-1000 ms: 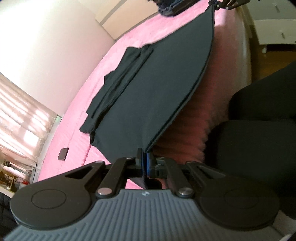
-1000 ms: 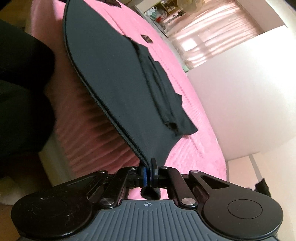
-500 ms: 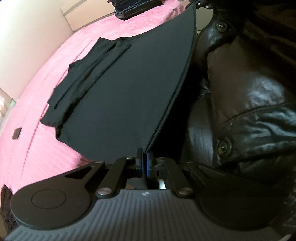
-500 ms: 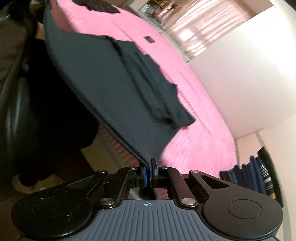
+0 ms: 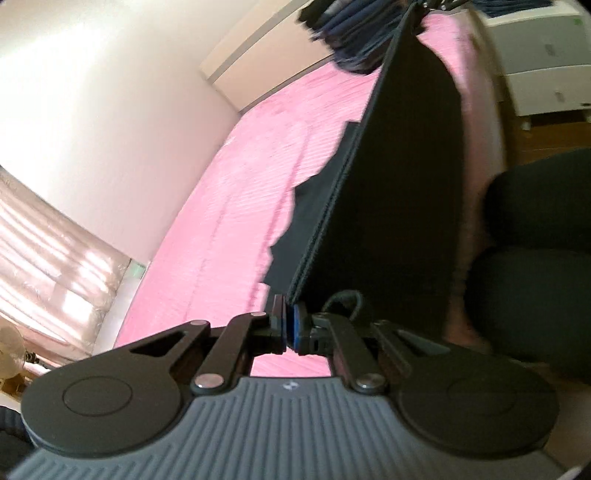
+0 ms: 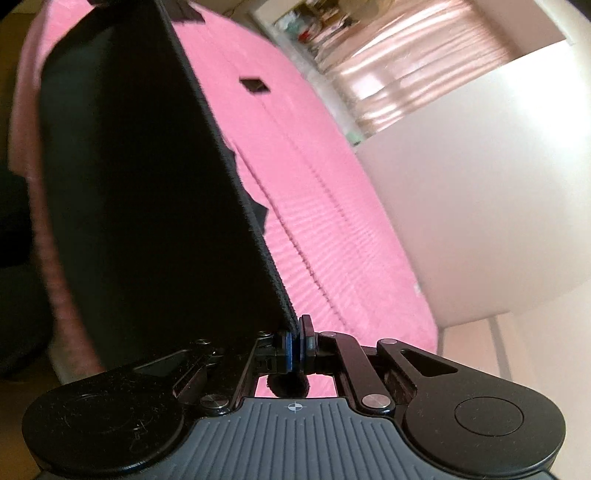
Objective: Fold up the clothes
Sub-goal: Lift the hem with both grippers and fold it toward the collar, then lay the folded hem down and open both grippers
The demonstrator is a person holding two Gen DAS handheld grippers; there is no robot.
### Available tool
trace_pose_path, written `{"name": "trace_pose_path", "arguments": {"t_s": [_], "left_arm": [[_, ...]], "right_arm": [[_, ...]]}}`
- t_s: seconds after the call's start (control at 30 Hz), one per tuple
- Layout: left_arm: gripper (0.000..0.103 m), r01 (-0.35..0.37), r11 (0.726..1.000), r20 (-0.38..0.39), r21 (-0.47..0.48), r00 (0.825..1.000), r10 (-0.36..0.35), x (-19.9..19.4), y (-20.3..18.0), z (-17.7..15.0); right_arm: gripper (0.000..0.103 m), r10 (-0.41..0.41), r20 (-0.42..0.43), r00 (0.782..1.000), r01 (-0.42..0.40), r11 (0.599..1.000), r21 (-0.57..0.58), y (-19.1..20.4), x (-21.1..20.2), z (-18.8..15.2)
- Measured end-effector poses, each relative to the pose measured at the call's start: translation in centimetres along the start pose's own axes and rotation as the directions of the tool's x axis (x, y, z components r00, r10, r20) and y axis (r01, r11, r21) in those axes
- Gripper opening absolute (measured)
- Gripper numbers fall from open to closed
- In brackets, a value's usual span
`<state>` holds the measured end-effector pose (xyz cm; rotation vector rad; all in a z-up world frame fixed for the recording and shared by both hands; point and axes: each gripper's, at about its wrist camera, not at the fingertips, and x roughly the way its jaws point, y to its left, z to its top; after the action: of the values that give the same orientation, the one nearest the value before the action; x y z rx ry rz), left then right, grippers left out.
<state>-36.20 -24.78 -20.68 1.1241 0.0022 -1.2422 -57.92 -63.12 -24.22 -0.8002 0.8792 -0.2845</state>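
A black garment (image 5: pixel 399 206) is held taut by its hem between both grippers above the pink bed (image 5: pixel 229 206). My left gripper (image 5: pixel 287 325) is shut on one hem corner. My right gripper (image 6: pixel 297 343) is shut on the other corner; the black garment (image 6: pixel 140 192) rises steeply from it and hides the bed's near side. The hem stands nearly edge-on in both views. The garment's far part with the sleeve still lies on the bed.
A stack of folded dark clothes (image 5: pixel 354 33) lies at the bed's far end. A small black object (image 6: pixel 255 85) lies on the pink bed (image 6: pixel 325 221). White drawers (image 5: pixel 543 66) stand beside the bed. The person's dark legs (image 5: pixel 532 266) are close by.
Both grippers have lifted the hem and swung it over the bed. The garment, which lay at a slant, now stands nearly upright and hides its sleeve side.
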Motion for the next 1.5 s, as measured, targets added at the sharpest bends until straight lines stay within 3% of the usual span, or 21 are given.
{"name": "trace_pose_path", "arguments": {"t_s": [0.3,0.47,0.6,0.77,0.93,0.97,1.0,1.03,1.07,1.23,1.3,1.4,1.5], "left_arm": [[0.003,0.037,0.992,-0.094,-0.12,0.994,-0.049,20.9,8.9,-0.4],[0.003,0.092,0.981,-0.186,-0.173,0.975,-0.124,29.6,10.2,-2.9],[0.003,0.119,0.976,-0.216,-0.184,0.963,-0.159,32.7,10.2,-4.5],[0.003,0.084,0.969,-0.183,-0.23,0.975,-0.128,32.1,10.6,-4.7],[0.01,0.094,0.972,-0.242,-0.217,0.959,-0.146,34.2,9.1,-4.8],[0.016,0.086,0.968,-0.247,-0.237,0.958,-0.145,34.5,9.3,-5.0],[0.022,0.072,0.965,-0.246,-0.252,0.96,-0.136,34.5,9.6,-5.1],[0.036,0.054,0.961,-0.244,-0.27,0.962,-0.123,34.4,10.1,-5.2],[0.042,0.037,0.957,-0.242,-0.288,0.964,-0.11,34.3,10.6,-5.3],[0.049,0.024,0.898,-0.206,-0.438,0.97,-0.127,32.7,13.7,-6.3],[0.049,0.037,0.868,-0.184,-0.495,0.972,-0.147,32.2,14.6,-6.4],[0.049,0.074,0.818,-0.171,-0.571,0.963,-0.207,32.3,16.2,-6.5],[0.049,0.11,0.765,-0.129,-0.635,0.961,-0.246,32.9,17.7,-6.5]], "right_arm": [[0.002,0.143,-0.105,0.984,-0.135,0.987,0.084,-5.5,22.5,1.8],[0.002,0.233,-0.15,0.961,-0.217,0.969,0.119,-5.3,29.3,1.6],[0.002,0.223,-0.103,0.969,-0.201,0.961,0.188,-6.6,29.3,1.1],[0.002,0.23,-0.112,0.967,-0.2,0.953,0.229,-4.5,28.9,1.1],[0.004,0.247,-0.11,0.963,-0.2,0.923,0.328,-4.9,29.8,0.4],[0.028,0.234,-0.103,0.967,-0.181,0.91,0.372,-5.5,29.6,0.1],[0.072,0.195,-0.108,0.975,-0.133,0.899,0.416,-5.9,29.6,-0.2],[0.084,0.16,-0.111,0.981,-0.091,0.882,0.463,-6.5,29.6,-0.5],[0.085,0.157,-0.1,0.982,-0.082,0.845,0.528,-7.4,29.1,-1.2],[0.085,0.167,-0.051,0.985,-0.063,0.612,0.788,-11.1,26.8,-4.7],[0.085,0.171,-0.023,0.985,-0.079,0.564,0.822,-11.8,26.9,-4.8],[0.085,0.204,0.057,0.977,-0.163,0.553,0.817,-11.5,25.6,-3.3],[0.085,0.245,0.11,0.963,-0.239,0.597,0.766,-9.2,24.4,-1.7]]}}
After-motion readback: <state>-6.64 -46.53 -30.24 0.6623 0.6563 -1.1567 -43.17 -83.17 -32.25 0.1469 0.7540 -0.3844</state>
